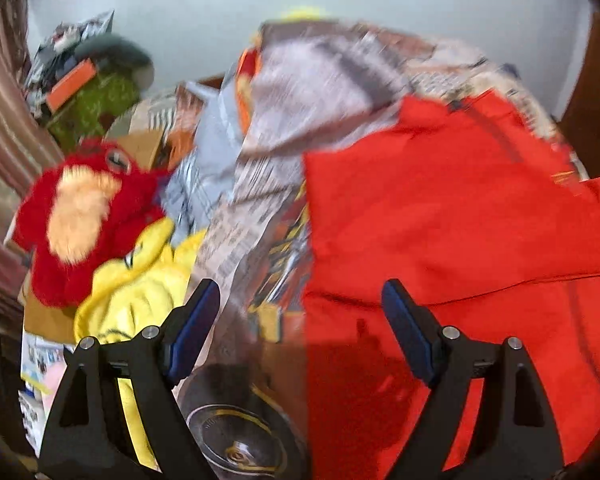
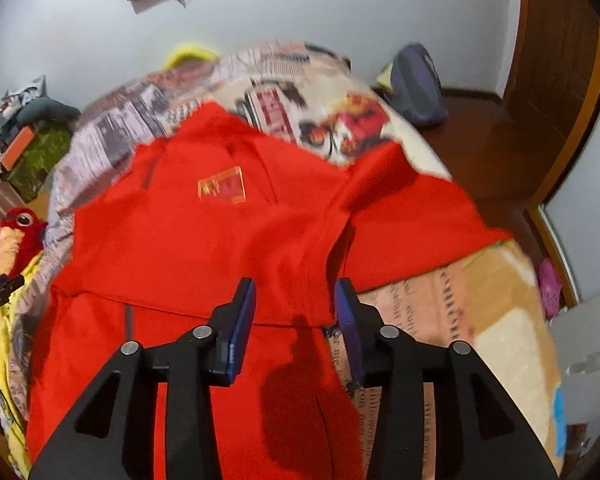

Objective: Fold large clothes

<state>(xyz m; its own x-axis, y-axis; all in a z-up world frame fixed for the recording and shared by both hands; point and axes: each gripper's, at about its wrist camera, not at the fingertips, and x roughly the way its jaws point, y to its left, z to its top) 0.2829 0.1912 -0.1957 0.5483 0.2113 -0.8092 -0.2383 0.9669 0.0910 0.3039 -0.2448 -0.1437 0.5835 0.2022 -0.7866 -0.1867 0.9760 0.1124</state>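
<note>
Risk of the fresh fold slipping open or bunching on the soft bed (image 2: pixel 480 300), since neither set of jaws grips cloth. Red shirt (image 2: pixel 220 232) spread flat on the bed: under and ahead of the half-open right gripper (image 2: pixel 295 300), down-right of the wide-open, empty left gripper (image 1: pixel 302 308).
</note>
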